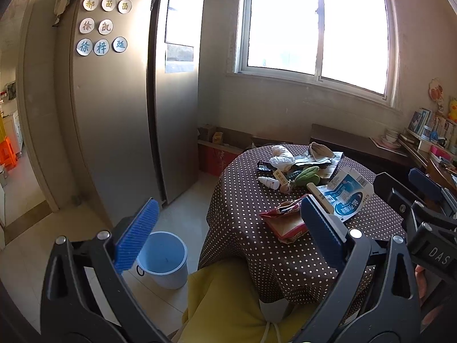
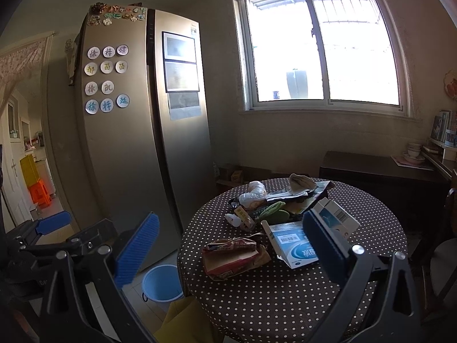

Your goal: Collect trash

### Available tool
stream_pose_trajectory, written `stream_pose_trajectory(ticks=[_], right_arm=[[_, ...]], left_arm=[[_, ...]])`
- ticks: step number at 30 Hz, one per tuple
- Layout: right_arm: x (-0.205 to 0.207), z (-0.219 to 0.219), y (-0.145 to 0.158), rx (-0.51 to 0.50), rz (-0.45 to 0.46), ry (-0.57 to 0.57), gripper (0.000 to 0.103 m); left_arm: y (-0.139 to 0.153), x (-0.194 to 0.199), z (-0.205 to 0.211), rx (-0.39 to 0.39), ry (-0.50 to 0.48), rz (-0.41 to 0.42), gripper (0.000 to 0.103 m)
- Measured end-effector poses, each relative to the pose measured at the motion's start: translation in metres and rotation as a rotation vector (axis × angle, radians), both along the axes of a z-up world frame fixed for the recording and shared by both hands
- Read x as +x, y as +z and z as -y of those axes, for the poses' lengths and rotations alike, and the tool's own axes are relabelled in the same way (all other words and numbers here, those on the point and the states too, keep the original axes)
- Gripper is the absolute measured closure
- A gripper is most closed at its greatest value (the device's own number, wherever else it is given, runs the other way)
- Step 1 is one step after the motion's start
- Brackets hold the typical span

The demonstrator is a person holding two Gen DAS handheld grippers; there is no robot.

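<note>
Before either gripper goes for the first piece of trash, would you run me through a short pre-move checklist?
1. Left gripper jaws open and holding nothing: ok.
2. Right gripper jaws open and holding nothing: ok.
3. Trash in view on the table: ok; red wrapper and blue box lie nearest, with bags and a small bottle behind.
4. Bin on the floor left of the table, upright and open: ok.
5. Bin has room: ok in the left view, where it looks empty.
6. Grippers apart from each other: ok; each sees the other off to the side.
</note>
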State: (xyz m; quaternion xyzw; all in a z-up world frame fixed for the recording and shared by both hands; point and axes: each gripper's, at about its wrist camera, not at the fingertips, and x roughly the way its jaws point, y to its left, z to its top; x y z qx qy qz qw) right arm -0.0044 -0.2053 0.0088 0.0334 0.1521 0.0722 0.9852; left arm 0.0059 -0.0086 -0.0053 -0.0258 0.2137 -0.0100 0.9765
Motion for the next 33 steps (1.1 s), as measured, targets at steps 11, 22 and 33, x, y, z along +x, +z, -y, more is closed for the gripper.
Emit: stream_pose_trajectory(ticks=[11, 22, 33], right_arm=[[0.0000, 0.0007, 0.0002, -0.006, 0.000, -0.002, 0.004], [-0.0013, 0.0008, 0.0009, -0.007, 0.003, -0.001, 0.004], [0.0000, 0.0015, 0.0001, 0.000, -0.004, 0.001, 0.004]], left_arm=[[-0.0013, 0.0008, 0.0033, 0.001, -0.012, -0.007, 0.006], [0.0004, 0.0000, 0.0038, 0.003, -0.011, -0.002, 0.006], [0.0001, 0.0001, 0.0034, 0.003, -0.012, -0.005, 0.006]])
